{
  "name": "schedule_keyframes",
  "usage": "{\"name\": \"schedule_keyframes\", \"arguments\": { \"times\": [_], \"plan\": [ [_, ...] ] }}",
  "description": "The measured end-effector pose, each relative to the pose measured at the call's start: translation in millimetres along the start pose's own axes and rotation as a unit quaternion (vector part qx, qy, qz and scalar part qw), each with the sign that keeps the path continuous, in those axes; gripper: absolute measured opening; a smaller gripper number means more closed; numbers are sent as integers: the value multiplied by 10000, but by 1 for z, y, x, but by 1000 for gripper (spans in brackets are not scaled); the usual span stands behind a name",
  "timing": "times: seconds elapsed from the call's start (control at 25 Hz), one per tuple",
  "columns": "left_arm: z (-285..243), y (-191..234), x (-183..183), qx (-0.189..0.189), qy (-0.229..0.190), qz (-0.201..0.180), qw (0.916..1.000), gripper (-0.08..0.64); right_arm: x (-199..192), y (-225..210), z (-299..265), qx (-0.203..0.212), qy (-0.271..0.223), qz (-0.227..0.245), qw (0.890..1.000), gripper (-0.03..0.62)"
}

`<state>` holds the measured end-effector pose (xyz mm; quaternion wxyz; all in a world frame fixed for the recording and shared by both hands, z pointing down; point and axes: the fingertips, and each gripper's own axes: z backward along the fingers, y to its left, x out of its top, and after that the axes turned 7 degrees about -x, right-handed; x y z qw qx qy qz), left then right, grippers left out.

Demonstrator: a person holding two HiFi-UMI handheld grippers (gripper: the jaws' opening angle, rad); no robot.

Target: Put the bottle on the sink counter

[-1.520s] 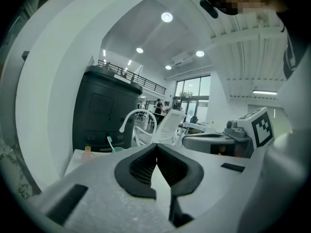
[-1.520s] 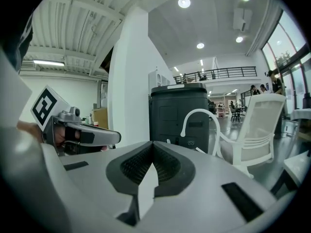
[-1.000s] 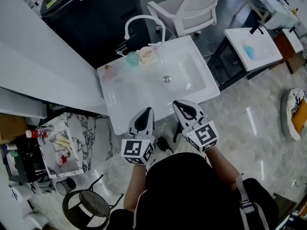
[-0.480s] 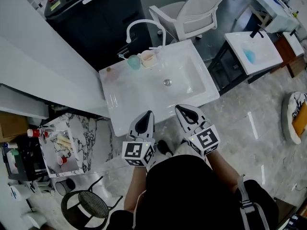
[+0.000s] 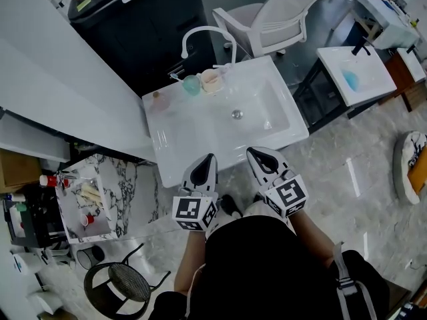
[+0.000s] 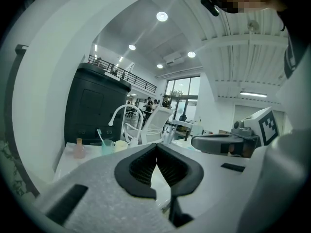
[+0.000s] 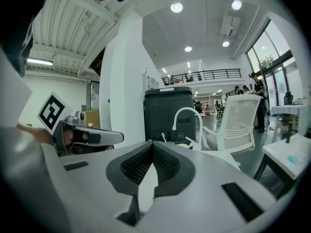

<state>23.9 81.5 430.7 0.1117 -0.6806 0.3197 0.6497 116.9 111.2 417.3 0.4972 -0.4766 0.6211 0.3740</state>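
Observation:
A small pink bottle [image 5: 159,100] stands upright on the white sink counter [image 5: 175,141], at its back left; it also shows in the left gripper view as the pink bottle [image 6: 78,148]. My left gripper [image 5: 205,160] hangs over the sink's front edge, shut, with nothing between its pads. To its right my right gripper [image 5: 256,153] is also shut and empty. Both are well short of the bottle. In their own views the left gripper [image 6: 156,147] and the right gripper [image 7: 152,144] show touching tips.
A teal cup with a toothbrush [image 5: 191,84] and a cream cup [image 5: 211,80] stand by the white faucet [image 5: 205,37]. Behind the sink are a black cabinet [image 5: 140,19] and a white chair [image 5: 273,15]. A marble side table [image 5: 100,195] stands at the left, a second sink [image 5: 351,75] at the right.
The head view has drifted a little, so the sink sits slightly lower and further right in the frame. Both grippers stay shut in front of the sink.

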Motion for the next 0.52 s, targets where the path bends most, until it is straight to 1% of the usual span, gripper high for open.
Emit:
{"name": "schedule_keyframes", "arguments": {
  "times": [0.52],
  "plan": [
    [2, 1, 1, -91, 11, -42, 9999, 18, 1, 7, -4, -19, 9, 36, 10000, 3]
  ]
}}
